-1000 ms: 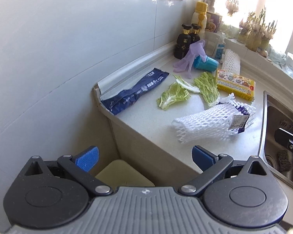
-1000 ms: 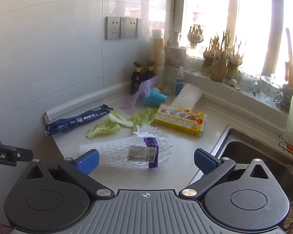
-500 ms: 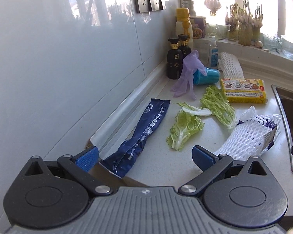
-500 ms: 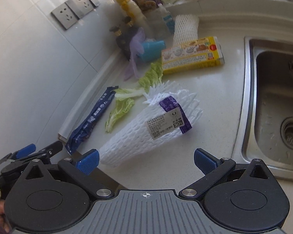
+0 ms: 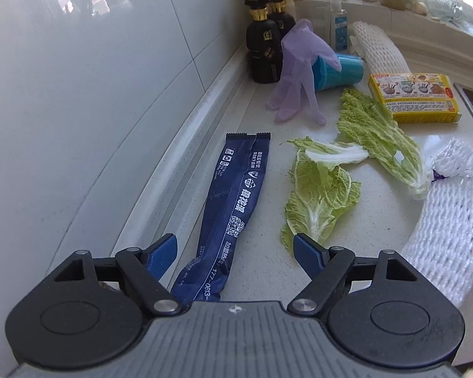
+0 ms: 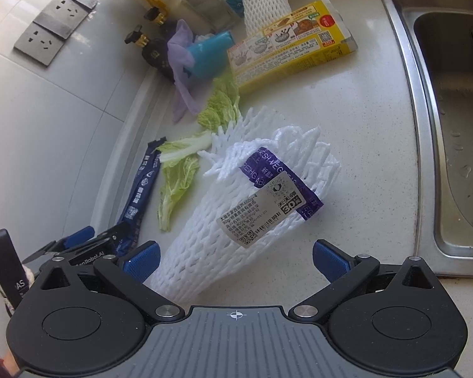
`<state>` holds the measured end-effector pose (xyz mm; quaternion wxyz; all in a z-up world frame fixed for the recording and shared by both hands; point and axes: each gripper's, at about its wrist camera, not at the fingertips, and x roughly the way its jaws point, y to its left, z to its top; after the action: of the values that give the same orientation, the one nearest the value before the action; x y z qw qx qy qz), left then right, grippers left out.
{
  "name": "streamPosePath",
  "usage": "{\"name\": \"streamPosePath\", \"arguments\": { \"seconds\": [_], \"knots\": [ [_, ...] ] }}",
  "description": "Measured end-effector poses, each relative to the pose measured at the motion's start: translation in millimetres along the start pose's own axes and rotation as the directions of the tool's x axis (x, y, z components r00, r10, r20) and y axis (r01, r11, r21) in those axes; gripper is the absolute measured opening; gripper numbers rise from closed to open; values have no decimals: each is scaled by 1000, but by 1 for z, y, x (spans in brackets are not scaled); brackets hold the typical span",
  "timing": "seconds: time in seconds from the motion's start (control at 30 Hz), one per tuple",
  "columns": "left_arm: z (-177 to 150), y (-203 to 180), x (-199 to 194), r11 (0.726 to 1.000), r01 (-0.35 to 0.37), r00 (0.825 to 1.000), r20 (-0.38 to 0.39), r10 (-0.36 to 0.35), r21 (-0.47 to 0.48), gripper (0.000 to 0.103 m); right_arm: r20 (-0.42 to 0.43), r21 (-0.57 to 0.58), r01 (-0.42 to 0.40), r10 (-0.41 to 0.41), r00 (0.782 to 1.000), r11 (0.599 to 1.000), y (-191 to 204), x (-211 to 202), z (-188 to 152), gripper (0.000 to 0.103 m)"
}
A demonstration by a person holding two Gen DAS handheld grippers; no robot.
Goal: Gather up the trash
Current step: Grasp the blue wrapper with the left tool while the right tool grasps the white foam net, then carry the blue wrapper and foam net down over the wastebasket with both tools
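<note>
Left wrist view: the left gripper (image 5: 235,253) is held spread over a blue wrapper (image 5: 233,208); the right gripper (image 6: 235,260) is spread around a foam net (image 6: 236,220).

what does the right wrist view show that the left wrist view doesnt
Only the right wrist view shows the sink, the wall sockets, the printed label on the foam net, and the left gripper from outside. Only the left shows the whole purple glove. Both share the blue wrapper, cabbage leaves and yellow box.
</note>
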<state>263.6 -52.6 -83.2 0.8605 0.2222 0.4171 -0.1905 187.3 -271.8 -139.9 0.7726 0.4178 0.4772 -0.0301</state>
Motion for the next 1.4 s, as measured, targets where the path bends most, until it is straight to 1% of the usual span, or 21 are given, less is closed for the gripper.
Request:
{"name": "streamPosePath", "arguments": {
  "seconds": [0.1, 0.17, 0.3, 0.4, 0.47, 0.53, 0.57, 0.6, 0.63, 0.67, 0.77, 0.8, 0.87, 0.97, 1.1, 1.23, 1.4],
  "knots": [
    [4, 6, 15, 1000, -6, 999, -34, 6, -26, 74, -17, 30, 2, -1, 1000, 1000, -2, 9, 5, 102],
    [5, 13, 23, 998, 4, 998, -55, -8, -64, 65, -23, 38, -1, 2, 1000, 999, -1, 13, 7, 102],
    [4, 25, 35, 990, 28, 995, -87, -40, -139, 56, -26, 45, 10, -9, 1000, 999, 0, 20, 12, 100],
    [1, 32, 40, 979, 36, 992, -109, -59, -199, 47, -27, 71, 24, -22, 999, 997, -4, 26, 15, 95],
    [-1, 38, 41, 973, 36, 991, -117, -64, -227, 37, -33, 94, 29, -26, 999, 995, -7, 31, 17, 89],
    [-4, 43, 40, 966, 39, 991, -113, -70, -257, 33, -38, 108, 33, -29, 999, 994, -8, 33, 17, 83],
    [-5, 46, 38, 961, 39, 992, -102, -69, -273, 28, -40, 113, 36, -31, 999, 993, -9, 34, 17, 73],
    [-7, 49, 36, 956, 35, 993, -96, -66, -290, 27, -38, 113, 37, -32, 999, 993, -9, 35, 17, 67],
    [-7, 51, 35, 952, 35, 993, -93, -67, -304, 25, -38, 112, 39, -35, 999, 993, -9, 35, 17, 59],
    [-8, 53, 34, 948, 37, 993, -91, -69, -316, 23, -39, 112, 42, -38, 999, 993, -9, 36, 16, 52],
    [-11, 54, 30, 940, 36, 994, -84, -68, -340, 22, -43, 120, 35, -30, 999, 992, -9, 36, 14, 37],
    [-12, 54, 28, 939, 36, 994, -81, -67, -341, 21, -42, 121, 32, -27, 999, 992, -9, 36, 13, 34],
    [-13, 52, 24, 939, 34, 995, -73, -62, -343, 20, -40, 117, 24, -20, 999, 993, -10, 35, 11, 25],
    [-14, 51, 16, 937, 31, 997, -60, -55, -349, 19, -18, 77, 14, -12, 1000, 997, -5, 32, 9, 17],
    [-17, 50, 3, 928, 29, 998, -43, -48, -371, 18, 4, 50, 4, -4, 1000, 999, -1, 24, 8, 15],
    [-20, 45, -12, 932, 21, 999, -23, -32, -361, 16, 27, 26, -4, 3, 1000, 1000, 4, 13, 2, 14],
    [-26, 41, -28, 926, 29, 1000, 1, -30, -376, 16, 37, 20, -15, 15, 999, 1000, 8, 3, -5, 13]
  ]
}}
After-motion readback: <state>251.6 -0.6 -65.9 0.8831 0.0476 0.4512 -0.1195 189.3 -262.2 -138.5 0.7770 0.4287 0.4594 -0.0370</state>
